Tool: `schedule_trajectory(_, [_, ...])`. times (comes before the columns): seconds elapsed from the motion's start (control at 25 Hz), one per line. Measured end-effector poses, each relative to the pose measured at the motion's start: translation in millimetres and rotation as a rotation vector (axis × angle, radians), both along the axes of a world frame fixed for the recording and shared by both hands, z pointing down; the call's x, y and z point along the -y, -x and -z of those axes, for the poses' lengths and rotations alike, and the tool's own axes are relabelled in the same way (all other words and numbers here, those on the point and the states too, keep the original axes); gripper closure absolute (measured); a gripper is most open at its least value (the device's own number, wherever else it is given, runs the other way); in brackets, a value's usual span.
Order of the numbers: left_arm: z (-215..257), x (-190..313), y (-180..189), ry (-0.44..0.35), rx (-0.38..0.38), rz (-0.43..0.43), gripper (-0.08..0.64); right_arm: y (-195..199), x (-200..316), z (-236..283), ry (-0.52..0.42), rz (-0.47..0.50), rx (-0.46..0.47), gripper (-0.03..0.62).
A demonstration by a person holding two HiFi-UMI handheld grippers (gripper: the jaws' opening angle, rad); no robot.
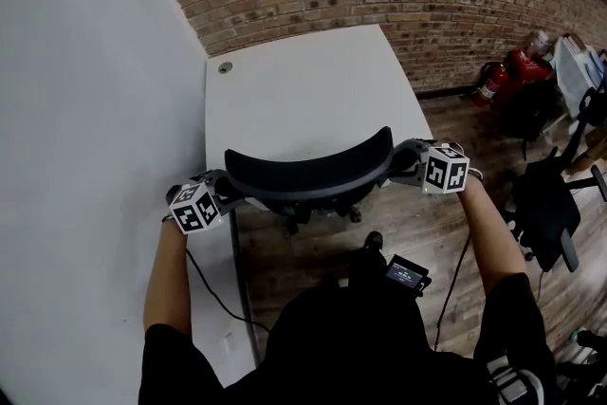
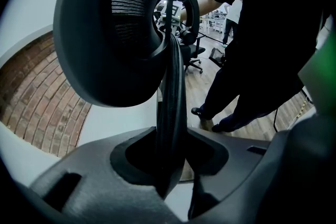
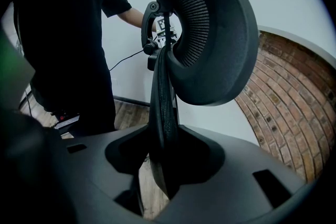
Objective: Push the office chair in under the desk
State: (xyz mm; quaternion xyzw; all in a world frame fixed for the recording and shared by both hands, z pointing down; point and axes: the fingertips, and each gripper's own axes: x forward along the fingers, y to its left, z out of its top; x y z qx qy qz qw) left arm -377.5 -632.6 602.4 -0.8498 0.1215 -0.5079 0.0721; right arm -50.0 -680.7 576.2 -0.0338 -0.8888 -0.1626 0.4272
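At the near edge of the white desk (image 1: 313,81), holding the office chair (image 1: 308,185) by the two ends of its backrest rim (image 1: 285,168), with the seat not showing, apparently lying below the desktop, and only some castors (image 1: 327,215) peeping out on the wooden floor (image 1: 303,275). Pinching the left end of that rim with the left gripper (image 2: 168,165), jaws closed on the thin dark edge standing between them. Doing the same at the right end with the right gripper (image 3: 165,165), both inner faces pressing on the rim. Gripping so wide apart most probably for keeping the chair straight while rolling, without swinging to one side. Pointing both grippers forward and down, seemingly for pushing against the backrest top and not for lifting it. Judging the task as nearly finishing, with the backrest almost meeting the desk edge.
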Motion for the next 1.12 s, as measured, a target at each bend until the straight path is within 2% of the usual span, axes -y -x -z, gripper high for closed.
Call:
schedule_trajectory(0.24, [-5.3, -3.5, -2.4, 0.042, -0.022, 0.018, 0.391, -0.8, -1.7, 1.4, 0.007, -0.008, -0.005, 0.402])
schedule_trajectory(0.32, [1.4, -4.5, -0.9, 0.031, -0.033, 0.019, 0.385, -2.0, -3.7, 5.3, 0.015, -0.010, 0.009, 0.403])
schedule_trajectory(0.44, [16.8, -6.6, 2.5, -0.008, -0.048, 0.019, 0.370, -6.0, -6.1, 19.7, 0.040, -0.036, 0.069, 0.410])
schedule_trajectory(0.52, [30.4, -8.7, 3.8, -0.035, -0.086, 0.023, 0.370, -6.2, -7.9, 34.8, 0.066, -0.067, 0.139, 0.410])
schedule_trajectory(0.6, [48.2, -12.5, 4.4, -0.051, -0.160, 0.035, 0.370, -3.2, -12.6, 51.0, 0.084, -0.085, 0.211, 0.419])
schedule_trajectory(0.88, [117.2, -20.7, -2.2, -0.100, -0.513, 0.129, 0.370, 7.9, -35.9, 97.9, 0.052, -0.084, 0.364, 0.453])
schedule_trajectory(1.0, [141.0, -27.6, -5.6, -0.108, -0.677, 0.171, 0.371, 17.3, -43.9, 130.5, 0.046, -0.138, 0.524, 0.497])
schedule_trajectory(1.12, [168.6, -35.8, -9.6, -0.160, -0.835, 0.215, 0.390, 20.1, -46.7, 163.5, 0.031, -0.242, 0.695, 0.545])
